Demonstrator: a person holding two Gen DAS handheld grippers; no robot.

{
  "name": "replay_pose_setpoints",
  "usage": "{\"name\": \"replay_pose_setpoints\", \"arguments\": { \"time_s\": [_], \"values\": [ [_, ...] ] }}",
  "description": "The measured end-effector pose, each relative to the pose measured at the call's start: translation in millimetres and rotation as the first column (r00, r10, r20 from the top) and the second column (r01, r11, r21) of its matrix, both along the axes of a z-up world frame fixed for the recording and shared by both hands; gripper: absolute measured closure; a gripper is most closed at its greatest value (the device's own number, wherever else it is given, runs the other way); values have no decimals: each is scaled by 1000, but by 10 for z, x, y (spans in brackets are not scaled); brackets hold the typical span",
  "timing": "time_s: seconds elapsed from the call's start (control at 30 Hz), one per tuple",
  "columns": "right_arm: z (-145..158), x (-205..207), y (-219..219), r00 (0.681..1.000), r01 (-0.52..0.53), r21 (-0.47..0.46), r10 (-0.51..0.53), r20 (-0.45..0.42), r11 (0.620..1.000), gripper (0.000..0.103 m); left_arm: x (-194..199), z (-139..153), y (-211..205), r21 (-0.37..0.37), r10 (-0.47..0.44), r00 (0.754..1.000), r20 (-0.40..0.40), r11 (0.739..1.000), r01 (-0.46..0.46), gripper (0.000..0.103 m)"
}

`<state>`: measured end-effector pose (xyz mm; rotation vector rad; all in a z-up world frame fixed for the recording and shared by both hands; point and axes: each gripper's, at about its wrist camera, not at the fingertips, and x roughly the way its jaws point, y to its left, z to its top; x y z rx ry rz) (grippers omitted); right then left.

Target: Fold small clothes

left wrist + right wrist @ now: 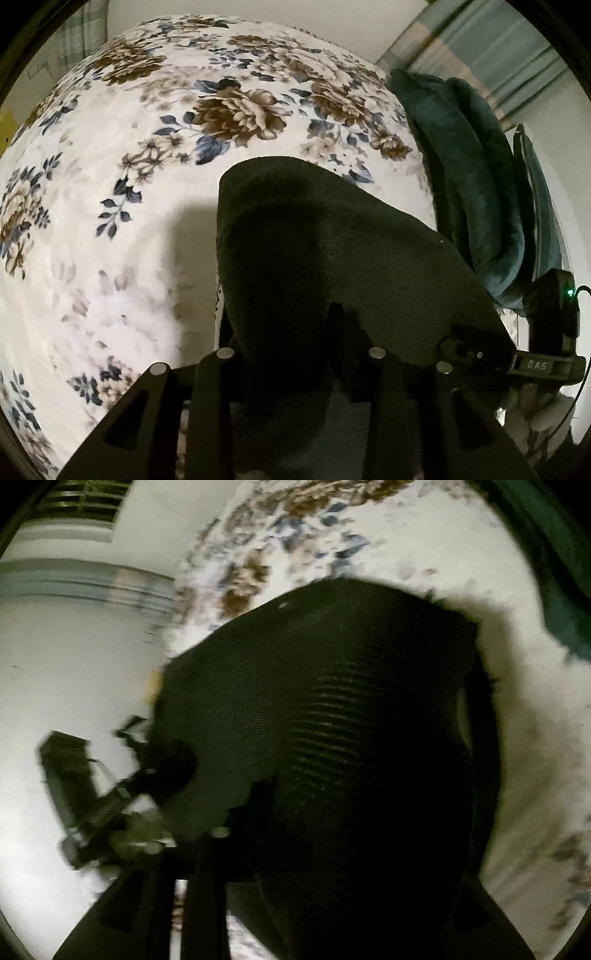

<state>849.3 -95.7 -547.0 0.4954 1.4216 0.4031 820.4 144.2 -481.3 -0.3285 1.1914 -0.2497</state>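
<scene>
One dark knit garment [332, 240], ribbed along one part, raised above the floral bedspread [110, 221] and draped forward from both tools. Left tool [334, 314] clenched on the cloth's near edge, fabric bunched between its fingers. Right tool [266, 794] blurred and largely buried under the same cloth; grip impossible to tell from its own view, though seen from the left wrist pinching the garment's right corner. Beside the bedspread, to the right, a dark green plush blanket [476, 177]. Beyond, striped curtains [480, 48].
</scene>
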Motion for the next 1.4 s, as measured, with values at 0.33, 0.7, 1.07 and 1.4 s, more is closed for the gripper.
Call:
{"name": "replay_pose_setpoints", "arguments": {
  "time_s": [0.33, 0.7, 1.07, 1.4],
  "values": [
    [389, -513, -193, 995, 52, -473, -5, 101, 879, 13, -414, 424, -123, 237, 71, 990, 123, 966, -99, 1],
    [1352, -1795, -137, 969, 158, -534, -25, 247, 831, 13, -1328, 1294, -362, 331, 53, 966, 251, 934, -137, 0],
    [1333, -1278, -646, 970, 215, -334, -161, 180, 918, 13, -1813, 1489, -259, 305, 78, 963, 257, 939, -158, 0],
    [817, -855, -935, 993, 114, -191, -110, 31, 975, 13, -1771, 1025, -143, 349, 111, 972, 208, 920, -180, 0]
  ]
}}
